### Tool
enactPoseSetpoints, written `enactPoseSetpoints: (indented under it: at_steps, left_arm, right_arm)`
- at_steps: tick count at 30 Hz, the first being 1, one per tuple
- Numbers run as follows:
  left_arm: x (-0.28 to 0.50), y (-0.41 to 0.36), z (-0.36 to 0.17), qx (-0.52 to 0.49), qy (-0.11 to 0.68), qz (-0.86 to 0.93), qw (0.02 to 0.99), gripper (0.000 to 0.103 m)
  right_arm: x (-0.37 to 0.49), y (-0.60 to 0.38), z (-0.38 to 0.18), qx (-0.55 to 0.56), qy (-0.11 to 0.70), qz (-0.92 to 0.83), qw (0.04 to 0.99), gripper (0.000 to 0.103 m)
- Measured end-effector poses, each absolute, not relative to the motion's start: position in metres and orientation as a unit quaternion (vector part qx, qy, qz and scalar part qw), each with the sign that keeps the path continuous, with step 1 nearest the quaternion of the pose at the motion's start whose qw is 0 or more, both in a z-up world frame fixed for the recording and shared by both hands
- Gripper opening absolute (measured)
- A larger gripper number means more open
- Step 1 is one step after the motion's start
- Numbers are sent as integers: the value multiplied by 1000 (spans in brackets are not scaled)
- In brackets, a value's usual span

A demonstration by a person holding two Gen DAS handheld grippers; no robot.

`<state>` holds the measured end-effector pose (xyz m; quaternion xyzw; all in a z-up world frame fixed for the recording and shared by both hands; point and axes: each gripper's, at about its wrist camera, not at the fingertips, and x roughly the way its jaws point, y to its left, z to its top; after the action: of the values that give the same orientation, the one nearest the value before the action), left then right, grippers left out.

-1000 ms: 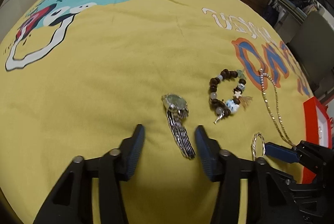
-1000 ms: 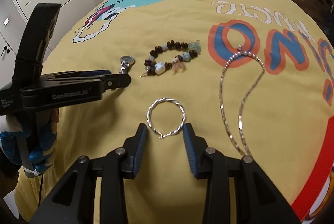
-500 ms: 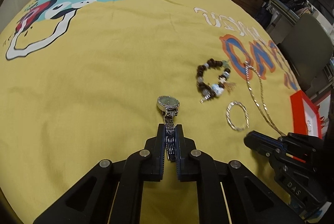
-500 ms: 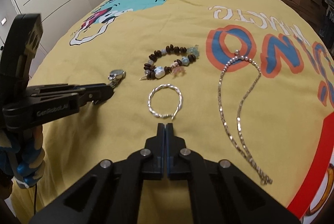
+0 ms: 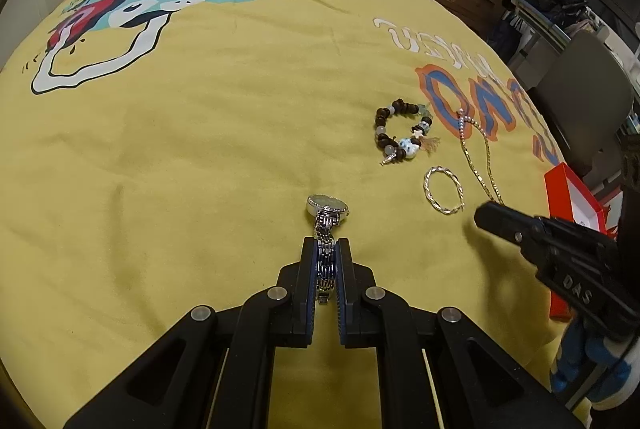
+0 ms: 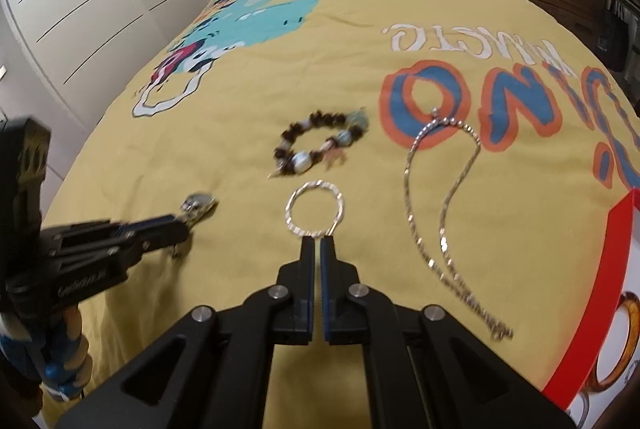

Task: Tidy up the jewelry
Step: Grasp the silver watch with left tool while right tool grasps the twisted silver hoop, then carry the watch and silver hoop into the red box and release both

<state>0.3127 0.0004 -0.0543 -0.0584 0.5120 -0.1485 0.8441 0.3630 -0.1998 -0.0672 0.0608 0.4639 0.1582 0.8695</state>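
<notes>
Jewelry lay spread on the yellow bedspread. The left gripper had its jaws pressed tight on the metal band of the watch, and the round watch face stuck out past the tips. The right gripper had its jaws closed too, and they seemed to pinch the near edge of the twisted silver ring bracelet. The bead bracelet and the long chain necklace lay loose on the bed, farther off. The red box sat at the right edge of the bed. It was likely where the pieces should go. To do this step well, each hand should lift slowly and straight up, so nothing slips or swings. The thin bracelet was only held at its edge, so it could fall out.
</notes>
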Motion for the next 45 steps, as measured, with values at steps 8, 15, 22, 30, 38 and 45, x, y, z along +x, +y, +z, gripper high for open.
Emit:
enactPoseSetpoints:
  at_steps: [8, 15, 22, 30, 38, 45]
  left_arm:
    - [315, 2, -59, -70, 512, -155, 842, 8]
    - [311, 2, -53, -75, 508, -159, 843, 8]
    - [306, 5, -48, -78, 503, -157, 846, 8]
    - [300, 9, -41, -81, 499, -153, 849, 8]
    - [280, 7, -16, -85, 485, -158, 856, 8]
    - [256, -12, 8, -83, 473, -173, 860, 8]
  right_arm:
    - [394, -199, -87, 68, 485, 136, 861, 5]
    - [397, -196, -92, 62, 486, 125, 863, 6]
    - [405, -192, -98, 63, 489, 124, 861, 9]
    - [400, -186, -91, 31, 488, 129, 863, 4]
    - [356, -196, -55, 34, 458, 143, 877, 4]
    - [315, -230, -19, 45, 429, 130, 893, 4]
